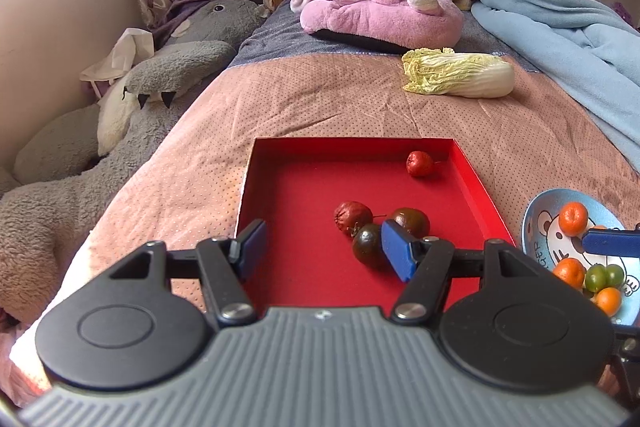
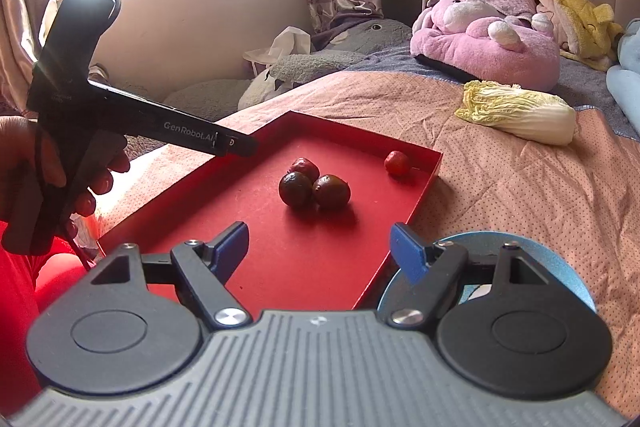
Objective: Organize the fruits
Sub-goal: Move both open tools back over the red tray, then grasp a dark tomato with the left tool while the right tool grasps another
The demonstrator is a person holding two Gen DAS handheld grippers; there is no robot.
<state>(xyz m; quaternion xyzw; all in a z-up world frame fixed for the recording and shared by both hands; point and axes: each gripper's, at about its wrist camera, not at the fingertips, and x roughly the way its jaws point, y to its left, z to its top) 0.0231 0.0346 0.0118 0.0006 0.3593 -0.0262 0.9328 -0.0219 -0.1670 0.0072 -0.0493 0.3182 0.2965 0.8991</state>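
Observation:
A red tray lies on the bed. On it, two dark round fruits and a wrinkled red fruit huddle together, and a small red fruit sits near the far right corner. My left gripper hovers open over the tray's near part, its right finger just beside the dark fruits and nothing between the pads. A blue plate with oranges and green fruits stands right of the tray. My right gripper is open and empty over the tray's near right corner, beside the plate.
A napa cabbage lies beyond the tray. A pink plush and a blue blanket fill the far end of the bed. A grey plush lies off the bed's left edge. A hand holds the left tool.

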